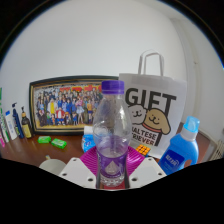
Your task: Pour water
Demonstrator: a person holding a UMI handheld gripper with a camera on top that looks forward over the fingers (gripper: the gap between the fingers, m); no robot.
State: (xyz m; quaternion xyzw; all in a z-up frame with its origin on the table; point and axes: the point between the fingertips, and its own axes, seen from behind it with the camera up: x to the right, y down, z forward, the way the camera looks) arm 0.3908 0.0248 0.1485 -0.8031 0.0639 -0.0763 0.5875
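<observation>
A clear plastic water bottle [112, 130] with a purple cap stands upright between my fingers. It reaches well above them. My gripper [112, 168] has its purple pads pressed against both sides of the bottle's lower body, so it is shut on the bottle. The bottle's base is hidden low between the white finger mounts. Whether it rests on the table or hangs in the air I cannot tell.
Behind the bottle, a framed group photo [64, 104] leans on the wall beside a white "GIFT" paper bag [152, 110]. A blue bottle [182, 148] lies beyond the right finger. Small bottles [12, 124] and green blocks [52, 141] sit beyond the left finger; a colourful cube [141, 150] hides behind.
</observation>
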